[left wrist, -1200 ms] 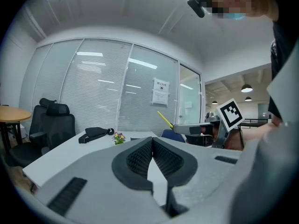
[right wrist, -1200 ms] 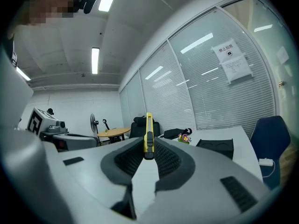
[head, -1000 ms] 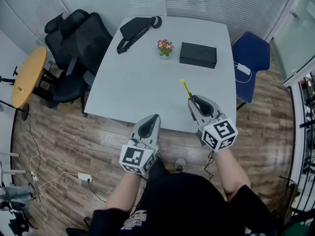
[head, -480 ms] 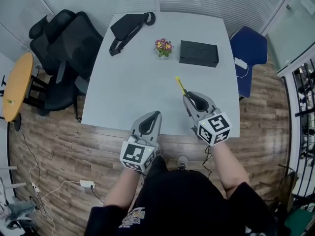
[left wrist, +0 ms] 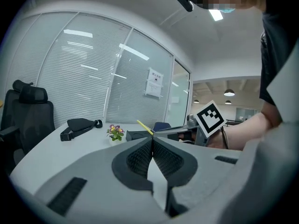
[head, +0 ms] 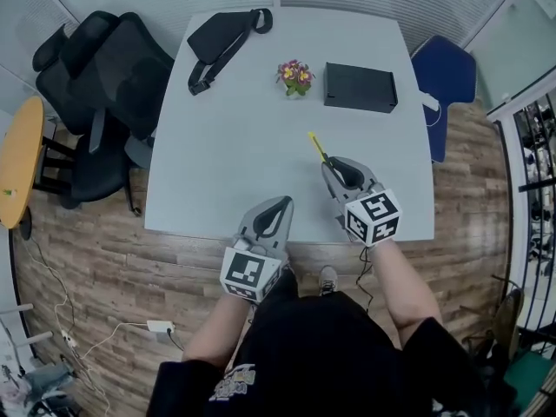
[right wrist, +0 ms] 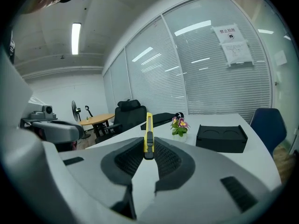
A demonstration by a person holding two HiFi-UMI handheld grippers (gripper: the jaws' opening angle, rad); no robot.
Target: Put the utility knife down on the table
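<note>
The yellow utility knife (right wrist: 148, 135) is gripped at its rear end between the jaws of the right gripper (right wrist: 148, 149), and its body points forward over the right front part of the white table (head: 234, 146). The left gripper (left wrist: 152, 143) is clenched with nothing between its jaws, at the front edge of the table. Further back on the table stand a small flower pot (head: 296, 76) and a black box (head: 360, 87) near each other, and a black bag (head: 221, 37) lies at the far left corner.

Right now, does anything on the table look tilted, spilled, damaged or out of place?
Nothing stands out. The black bag, the flower pot and the black box rest neatly on the table. The right gripper holds the utility knife, not yet set down.
</note>
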